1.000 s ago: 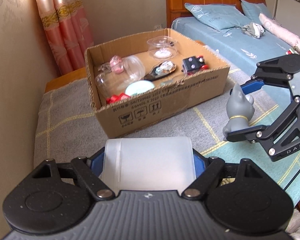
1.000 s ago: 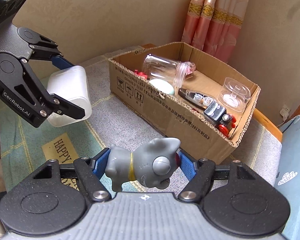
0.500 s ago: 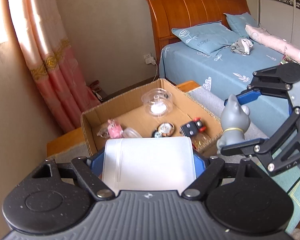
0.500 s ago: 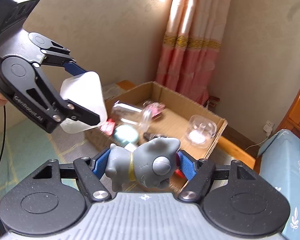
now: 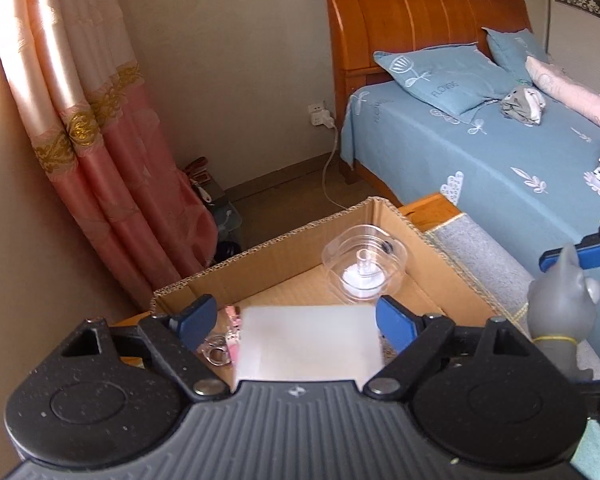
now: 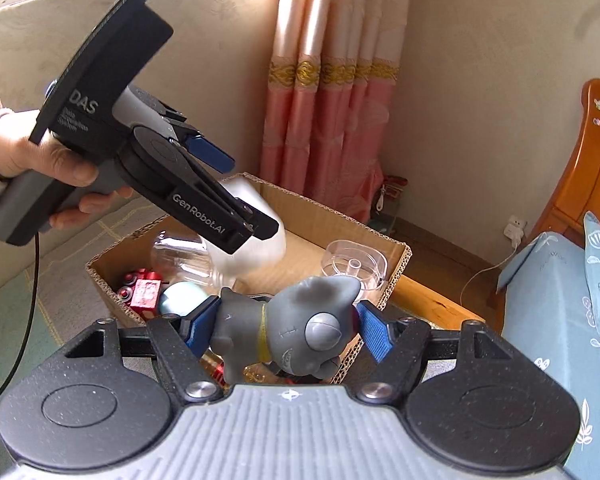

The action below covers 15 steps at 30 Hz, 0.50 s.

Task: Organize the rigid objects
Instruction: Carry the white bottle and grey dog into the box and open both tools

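Over the open cardboard box (image 5: 284, 248) my left gripper (image 5: 296, 312) has its jaws opening. A white plastic container (image 5: 308, 344) lies between them, blurred, with a gap to each blue pad. From the right wrist view the left gripper (image 6: 244, 196) points down into the box (image 6: 340, 216), with the white container (image 6: 260, 248) under its fingers. My right gripper (image 6: 288, 326) is shut on a grey cat-like toy figure (image 6: 300, 328) lying sideways above the box's near rim. The toy (image 5: 560, 308) also shows at the right of the left wrist view.
The box holds a clear lidded container (image 6: 354, 266), a clear bottle (image 6: 180, 256), a red toy (image 6: 146, 290) and other small items. A person's hand (image 6: 40, 160) grips the left tool. A blue bed (image 5: 480, 160) stands right, a pink curtain (image 5: 100, 160) behind.
Both grippers have come forward and up over the box. The left jaws have spread off the white container, which now looks blurred. The right gripper still holds the grey toy.
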Each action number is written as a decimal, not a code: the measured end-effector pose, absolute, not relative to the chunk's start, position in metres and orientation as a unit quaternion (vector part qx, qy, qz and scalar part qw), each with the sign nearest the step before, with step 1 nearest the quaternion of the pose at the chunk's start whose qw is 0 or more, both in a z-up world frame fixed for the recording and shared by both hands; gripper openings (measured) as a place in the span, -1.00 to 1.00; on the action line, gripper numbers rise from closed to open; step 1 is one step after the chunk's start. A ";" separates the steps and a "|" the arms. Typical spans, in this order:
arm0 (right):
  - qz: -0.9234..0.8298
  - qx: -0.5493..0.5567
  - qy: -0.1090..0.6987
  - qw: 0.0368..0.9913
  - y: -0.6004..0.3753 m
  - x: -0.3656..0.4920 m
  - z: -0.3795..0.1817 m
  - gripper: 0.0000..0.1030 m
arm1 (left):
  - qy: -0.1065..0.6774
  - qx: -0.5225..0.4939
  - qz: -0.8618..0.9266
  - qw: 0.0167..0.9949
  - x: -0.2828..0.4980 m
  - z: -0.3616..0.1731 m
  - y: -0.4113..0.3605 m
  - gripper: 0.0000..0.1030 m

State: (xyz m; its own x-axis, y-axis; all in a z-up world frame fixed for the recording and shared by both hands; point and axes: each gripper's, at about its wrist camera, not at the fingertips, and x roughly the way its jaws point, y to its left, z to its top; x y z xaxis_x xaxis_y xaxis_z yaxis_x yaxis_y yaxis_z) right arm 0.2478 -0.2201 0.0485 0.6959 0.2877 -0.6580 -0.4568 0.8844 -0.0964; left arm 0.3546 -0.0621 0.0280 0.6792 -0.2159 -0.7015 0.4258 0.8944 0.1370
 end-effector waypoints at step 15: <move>0.173 -0.079 0.385 0.903 -0.211 0.310 0.029 0.50 | 0.319 0.121 -0.159 0.927 0.291 0.037 -0.019 0.98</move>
State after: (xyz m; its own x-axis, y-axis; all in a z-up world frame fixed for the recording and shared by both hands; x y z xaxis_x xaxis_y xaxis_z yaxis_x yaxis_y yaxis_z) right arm 0.3103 -0.2113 0.0287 0.6441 0.2518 -0.7223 -0.3730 0.9278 -0.0092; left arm 0.2906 -0.0190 0.0369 0.7463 -0.2173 -0.6291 0.3717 0.9201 0.1231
